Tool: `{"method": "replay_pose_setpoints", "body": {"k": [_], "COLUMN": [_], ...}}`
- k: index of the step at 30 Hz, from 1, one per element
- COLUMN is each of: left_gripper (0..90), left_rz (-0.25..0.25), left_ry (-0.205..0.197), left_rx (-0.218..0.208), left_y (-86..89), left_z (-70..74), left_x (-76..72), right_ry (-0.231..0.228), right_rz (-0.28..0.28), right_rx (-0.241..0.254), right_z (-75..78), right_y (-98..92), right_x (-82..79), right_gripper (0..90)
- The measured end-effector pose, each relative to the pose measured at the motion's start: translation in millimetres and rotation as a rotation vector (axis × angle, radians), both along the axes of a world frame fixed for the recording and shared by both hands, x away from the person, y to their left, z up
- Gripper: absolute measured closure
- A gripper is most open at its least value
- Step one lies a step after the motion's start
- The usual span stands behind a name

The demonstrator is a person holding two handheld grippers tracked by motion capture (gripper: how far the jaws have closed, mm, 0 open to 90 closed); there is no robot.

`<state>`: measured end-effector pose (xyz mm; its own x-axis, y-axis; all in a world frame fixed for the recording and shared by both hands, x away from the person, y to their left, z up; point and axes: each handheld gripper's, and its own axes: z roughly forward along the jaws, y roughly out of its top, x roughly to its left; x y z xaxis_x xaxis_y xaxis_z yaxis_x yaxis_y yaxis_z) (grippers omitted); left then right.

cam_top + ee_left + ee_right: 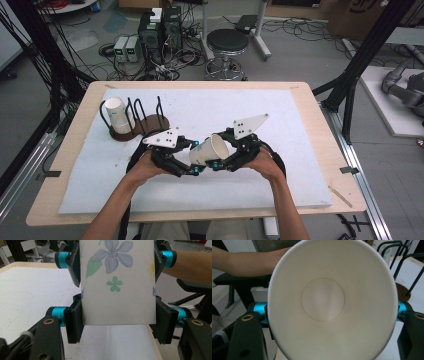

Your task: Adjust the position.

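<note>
Cups, two of them, and two grippers on one white table.

One cup (116, 114) lies in the wire rack (142, 120) at the left. The left gripper (196, 170) pinches the second cup (210, 150) by its sides, up off the table (210, 107). The right gripper (216, 166) presses on the same cup too, its open mouth facing that gripper's camera.

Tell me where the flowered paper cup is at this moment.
In the high view, the flowered paper cup is held above the white mat near the table's front centre, between the left gripper and right gripper.
</note>
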<state>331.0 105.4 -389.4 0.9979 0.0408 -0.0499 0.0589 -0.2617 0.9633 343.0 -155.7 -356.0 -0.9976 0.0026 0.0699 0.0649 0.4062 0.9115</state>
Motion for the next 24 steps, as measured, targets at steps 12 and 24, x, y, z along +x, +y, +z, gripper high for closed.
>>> {"method": "replay_pose_setpoints", "body": {"k": [12,24], "left_gripper": [15.4,8.1], "left_rz": [0.027,0.099], "left_ry": [0.023,0.016], "left_rx": [0.011,0.025], "left_y": [-1.0,4.3], "left_z": [-1.6,-0.3], "left_x": [0.4,0.9], "right_ry": [-0.014,-0.019], "right_rz": [-0.001,-0.018], "right_rx": [-0.006,-0.013], "right_z": [0.8,1.4], "right_y": [0.5,-1.9], "right_x": [-1.6,-0.2], "right_gripper": [31.2,31.1]}}
